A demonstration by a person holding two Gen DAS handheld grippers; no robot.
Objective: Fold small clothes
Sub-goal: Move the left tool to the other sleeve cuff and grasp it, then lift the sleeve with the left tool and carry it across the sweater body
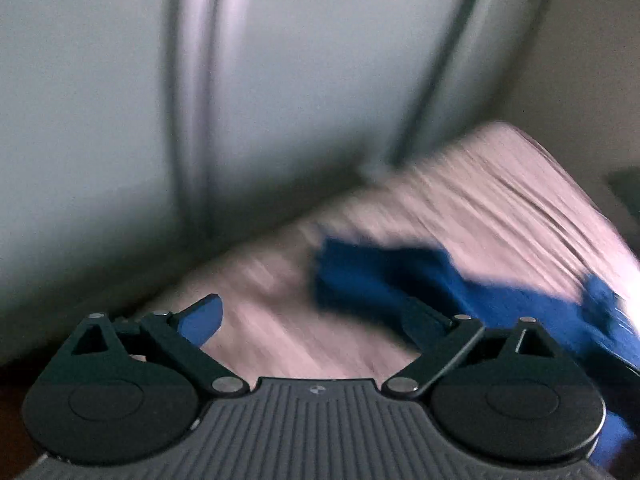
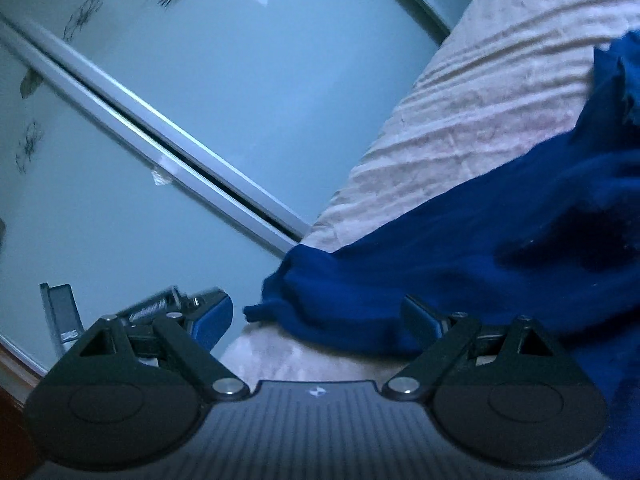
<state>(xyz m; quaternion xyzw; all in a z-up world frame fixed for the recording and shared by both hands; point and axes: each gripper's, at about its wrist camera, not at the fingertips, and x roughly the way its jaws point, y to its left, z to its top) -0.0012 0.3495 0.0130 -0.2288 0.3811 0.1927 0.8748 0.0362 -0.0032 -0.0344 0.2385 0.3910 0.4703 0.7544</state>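
A dark blue garment (image 1: 420, 280) lies spread on a pale pink wrinkled bed sheet (image 1: 500, 184). The left wrist view is motion-blurred. My left gripper (image 1: 312, 316) is open and empty, just above the sheet with the garment ahead and to its right. My right gripper (image 2: 320, 316) is open and empty, close over a rumpled edge of the blue garment (image 2: 460, 248), which lies on the sheet (image 2: 460, 112). The garment's edge sits between the right fingers without being gripped.
Pale frosted sliding wardrobe doors (image 2: 240, 80) with metal rails (image 2: 168, 148) and flower prints stand beside the bed. The doors also fill the back of the left wrist view (image 1: 100, 120). A bed edge runs diagonally along them.
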